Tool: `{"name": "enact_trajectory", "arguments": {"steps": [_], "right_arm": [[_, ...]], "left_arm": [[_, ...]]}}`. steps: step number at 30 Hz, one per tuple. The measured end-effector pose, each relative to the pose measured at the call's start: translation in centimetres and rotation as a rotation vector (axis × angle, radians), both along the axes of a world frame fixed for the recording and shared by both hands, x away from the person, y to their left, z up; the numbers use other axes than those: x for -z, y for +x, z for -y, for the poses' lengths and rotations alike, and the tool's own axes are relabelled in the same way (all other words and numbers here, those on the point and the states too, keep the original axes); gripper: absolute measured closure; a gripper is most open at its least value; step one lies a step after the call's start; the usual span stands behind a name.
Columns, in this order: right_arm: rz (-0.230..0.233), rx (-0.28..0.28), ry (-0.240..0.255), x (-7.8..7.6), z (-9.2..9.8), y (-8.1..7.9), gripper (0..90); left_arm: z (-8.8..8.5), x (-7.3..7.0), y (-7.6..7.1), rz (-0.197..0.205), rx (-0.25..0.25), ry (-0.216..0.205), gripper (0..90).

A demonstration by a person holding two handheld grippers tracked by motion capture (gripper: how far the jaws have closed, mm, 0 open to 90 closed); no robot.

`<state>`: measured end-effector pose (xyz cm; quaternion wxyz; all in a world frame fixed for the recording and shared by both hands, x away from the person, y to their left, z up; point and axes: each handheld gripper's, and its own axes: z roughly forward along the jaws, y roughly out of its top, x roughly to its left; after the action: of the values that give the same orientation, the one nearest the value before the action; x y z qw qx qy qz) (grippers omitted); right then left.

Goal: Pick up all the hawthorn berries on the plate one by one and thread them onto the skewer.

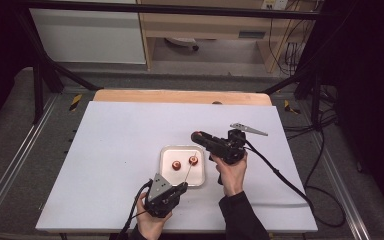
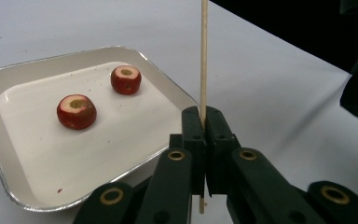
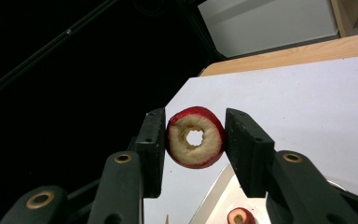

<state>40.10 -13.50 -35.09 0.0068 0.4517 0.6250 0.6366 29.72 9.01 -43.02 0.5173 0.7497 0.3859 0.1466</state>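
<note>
On the white table (image 1: 115,150) my left gripper (image 2: 204,122) clamps the wooden skewer (image 2: 203,56) upright, while my right gripper (image 3: 195,137) grips a cored fruit slice (image 3: 196,136) with its hole facing out, ready for threading.

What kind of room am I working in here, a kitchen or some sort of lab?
Probably a lab recording bench, not a kitchen: a white table inside a dark metal frame, loose cables on the floor, and a small tray holding fruit pieces.
</note>
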Motion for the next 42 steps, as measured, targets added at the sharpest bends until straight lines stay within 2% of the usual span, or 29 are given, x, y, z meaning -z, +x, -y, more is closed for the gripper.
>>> {"name": "enact_trajectory", "arguments": {"steps": [8,33,42], "right_arm": [[0.024,0.008,0.021,0.3,-0.2,-0.3,60.2],[0.039,-0.003,0.032,0.6,-0.7,-0.9,60.3],[0.047,0.004,0.041,0.9,-1.1,-1.2,60.3]], "left_arm": [[0.1,-0.1,0.6,-0.031,-0.031,-0.036,88.4],[0.0,-0.3,1.0,-0.03,-0.053,-0.053,88.4],[0.2,-0.2,0.9,-0.043,-0.07,-0.088,88.4]]}}
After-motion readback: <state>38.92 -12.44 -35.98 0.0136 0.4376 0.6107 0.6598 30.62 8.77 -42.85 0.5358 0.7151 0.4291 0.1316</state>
